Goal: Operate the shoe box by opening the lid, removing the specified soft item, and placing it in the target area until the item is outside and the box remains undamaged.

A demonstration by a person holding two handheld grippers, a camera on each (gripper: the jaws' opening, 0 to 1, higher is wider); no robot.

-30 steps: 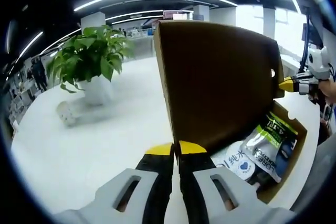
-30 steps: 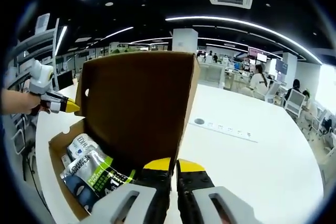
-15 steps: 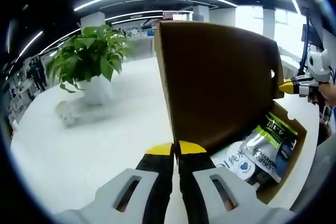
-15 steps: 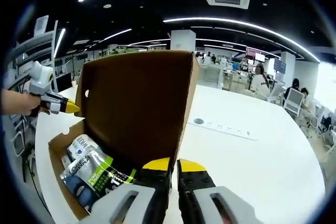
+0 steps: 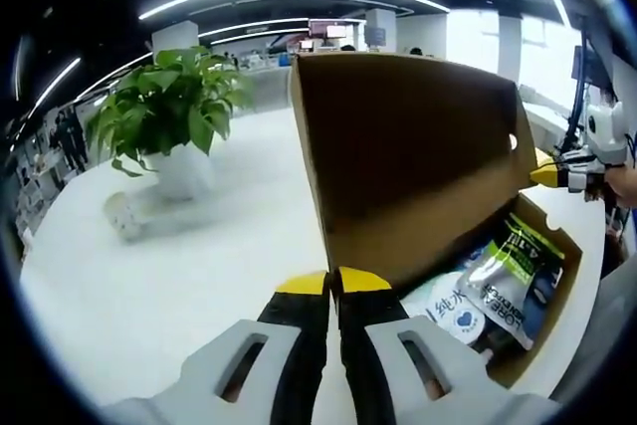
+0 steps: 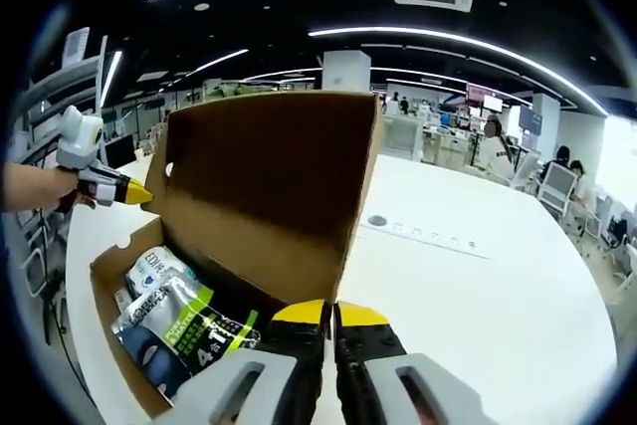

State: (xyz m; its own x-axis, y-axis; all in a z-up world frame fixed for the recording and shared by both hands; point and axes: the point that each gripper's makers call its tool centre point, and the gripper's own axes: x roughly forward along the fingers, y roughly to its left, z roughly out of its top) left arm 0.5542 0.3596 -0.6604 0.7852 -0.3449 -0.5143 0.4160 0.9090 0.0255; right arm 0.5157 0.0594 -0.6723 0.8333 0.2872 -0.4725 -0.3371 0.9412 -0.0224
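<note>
The soft packets (image 6: 174,320) lie inside the open shoe box (image 6: 129,365), under the raised lid (image 6: 269,186) – just left of the clenched, empty right gripper (image 6: 323,311) and just right of the clenched, empty left gripper (image 5: 320,281), both about equally near.

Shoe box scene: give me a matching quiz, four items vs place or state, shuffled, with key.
Things:
1. shoe box lid
2. green and silver pouch
3. potted plant
4. left gripper

Places or states:
A. lying inside the open box
B. jaws shut at the lid's near lower corner
C. raised, brown inner face showing
D. standing on the white table, to the lid's left in the left gripper view

Pairs: 1-C, 2-A, 3-D, 4-B
</note>
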